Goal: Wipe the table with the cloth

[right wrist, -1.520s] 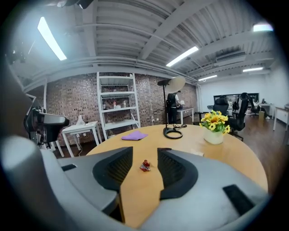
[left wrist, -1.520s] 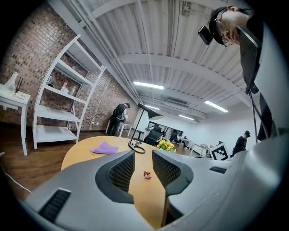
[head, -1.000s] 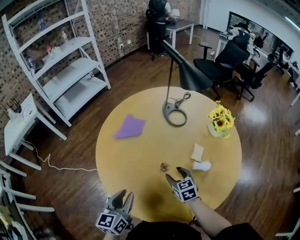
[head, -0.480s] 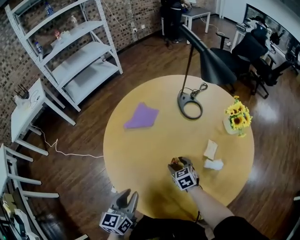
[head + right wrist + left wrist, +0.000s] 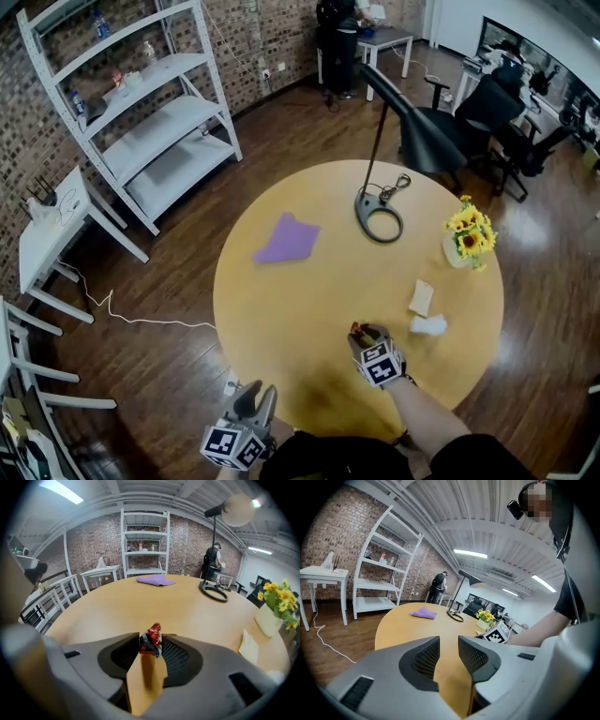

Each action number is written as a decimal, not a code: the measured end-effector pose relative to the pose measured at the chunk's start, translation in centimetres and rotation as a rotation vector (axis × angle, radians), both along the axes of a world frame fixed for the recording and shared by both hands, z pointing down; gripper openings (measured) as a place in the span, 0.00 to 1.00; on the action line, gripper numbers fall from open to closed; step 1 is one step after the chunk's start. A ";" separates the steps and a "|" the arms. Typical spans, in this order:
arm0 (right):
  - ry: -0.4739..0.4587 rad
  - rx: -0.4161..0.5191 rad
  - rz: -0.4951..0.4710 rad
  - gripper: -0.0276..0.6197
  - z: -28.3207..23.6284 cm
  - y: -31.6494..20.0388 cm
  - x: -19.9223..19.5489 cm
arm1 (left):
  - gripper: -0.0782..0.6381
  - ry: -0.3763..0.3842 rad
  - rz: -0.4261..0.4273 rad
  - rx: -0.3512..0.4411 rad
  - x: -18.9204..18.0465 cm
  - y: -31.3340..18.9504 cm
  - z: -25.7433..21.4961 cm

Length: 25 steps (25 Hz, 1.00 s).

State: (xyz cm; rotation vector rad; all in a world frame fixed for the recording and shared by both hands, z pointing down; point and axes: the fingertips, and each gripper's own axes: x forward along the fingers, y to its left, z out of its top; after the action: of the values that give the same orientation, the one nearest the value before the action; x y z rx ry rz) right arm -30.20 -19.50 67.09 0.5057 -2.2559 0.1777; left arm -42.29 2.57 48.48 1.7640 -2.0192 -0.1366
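A purple cloth (image 5: 286,239) lies flat on the far left part of the round yellow table (image 5: 281,309), well away from both grippers; it also shows in the left gripper view (image 5: 423,613) and the right gripper view (image 5: 156,580). My right gripper (image 5: 361,331) points down at the table's near side. Its jaws have just been closing and now pinch a small red and black crumpled wrapper (image 5: 151,639) between the tips. My left gripper (image 5: 255,394) hangs beside the table's near edge, open with nothing between its fingers (image 5: 426,656).
A black lamp stands on a ring base (image 5: 379,213) at the table's far side. A vase of sunflowers (image 5: 469,236), a paper card (image 5: 421,297) and a white crumpled tissue (image 5: 428,325) sit to the right. A white shelf unit (image 5: 141,103) and a side table (image 5: 52,225) stand left.
My right gripper came down over the wrapper and its jaws narrowed onto it. The left gripper stayed open near the table's edge, shifting only slightly.
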 end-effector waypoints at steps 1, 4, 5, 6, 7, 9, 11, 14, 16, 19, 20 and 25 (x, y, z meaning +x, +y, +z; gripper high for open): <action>-0.013 0.012 0.020 0.29 -0.7 0.1 0.5 | 0.28 0.000 0.019 0.010 0.0 -0.2 0.0; -0.070 0.051 0.101 0.29 -3.5 0.8 2.4 | 0.28 0.000 0.097 0.039 0.5 -1.1 0.0; -0.092 0.065 0.135 0.29 -4.6 1.1 3.2 | 0.28 0.004 0.129 0.051 0.9 -1.6 -0.1; -0.113 0.082 0.171 0.29 -5.8 1.3 4.2 | 0.28 0.010 0.165 0.065 1.3 -2.2 -0.1; -0.132 0.100 0.209 0.29 -7.0 1.5 5.5 | 0.28 0.016 0.204 0.079 1.9 -3.0 -0.2; -0.161 0.138 0.293 0.29 -9.1 2.1 8.7 | 0.28 0.023 0.296 0.104 3.7 -4.6 -0.3; -0.181 0.174 0.389 0.29 -10.7 3.2 12.9 | 0.28 0.023 0.396 0.126 6.2 -6.1 -0.5; -0.197 0.222 0.524 0.29 -12.2 5.4 19.6 | 0.28 0.019 0.524 0.150 10.5 -7.5 -1.2; -0.216 0.238 0.612 0.29 -12.9 6.7 24.0 | 0.28 0.013 0.590 0.161 13.7 -7.9 -1.8; -0.249 0.242 0.732 0.29 -13.1 8.4 29.8 | 0.28 -0.010 0.669 0.193 18.6 -8.6 -2.5; -0.256 0.242 0.763 0.29 -13.0 9.0 31.5 | 0.28 -0.009 0.695 0.194 20.4 -8.8 -2.8; -0.274 0.256 0.864 0.29 -13.1 12.5 40.0 | 0.28 -0.010 0.810 0.193 30.1 -8.5 -3.9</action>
State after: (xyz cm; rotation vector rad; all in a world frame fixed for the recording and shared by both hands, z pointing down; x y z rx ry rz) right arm 9.84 -7.01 53.97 1.6606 -2.1782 0.4104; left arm -12.21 -5.94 44.54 2.5521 -1.1826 -0.0618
